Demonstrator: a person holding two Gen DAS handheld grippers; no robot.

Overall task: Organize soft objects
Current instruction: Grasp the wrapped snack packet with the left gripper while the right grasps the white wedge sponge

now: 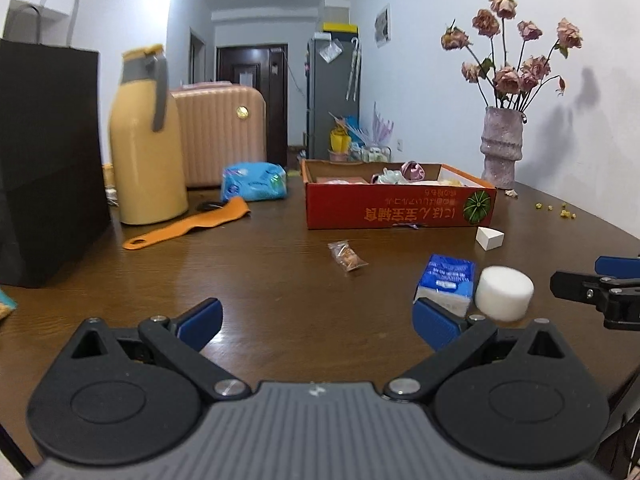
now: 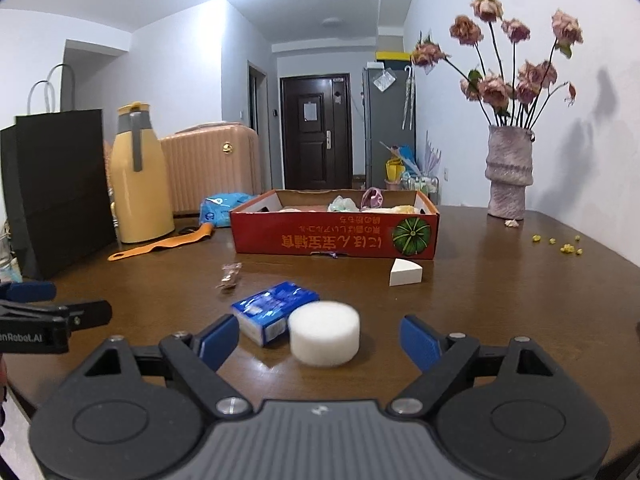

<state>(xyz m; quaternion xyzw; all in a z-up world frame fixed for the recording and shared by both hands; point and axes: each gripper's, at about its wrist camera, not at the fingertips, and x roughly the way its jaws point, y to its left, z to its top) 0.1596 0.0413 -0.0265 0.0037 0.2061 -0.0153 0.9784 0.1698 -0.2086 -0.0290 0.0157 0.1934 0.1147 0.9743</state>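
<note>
A round white sponge (image 2: 324,334) lies on the brown table (image 2: 500,292) just ahead of my right gripper (image 2: 320,340), whose blue pads (image 2: 218,340) stand wide apart and clear of it. A blue tissue pack (image 2: 274,310) lies against the sponge's left. A white wedge sponge (image 2: 405,272) sits before the red cardboard box (image 2: 336,238), which holds several soft items. In the left wrist view my left gripper (image 1: 316,326) is open over bare table, with the tissue pack (image 1: 448,282) and round sponge (image 1: 505,292) to its right. The right gripper's finger (image 1: 592,286) shows at the right edge.
A small wrapped snack (image 1: 347,260) lies mid-table. At the left stand a black paper bag (image 1: 48,168) and a yellow thermos (image 1: 146,144), with an orange strap (image 1: 188,224) and a blue packet (image 1: 254,181). A vase of dried roses (image 2: 509,172) stands at the back right, near yellow crumbs (image 2: 560,243).
</note>
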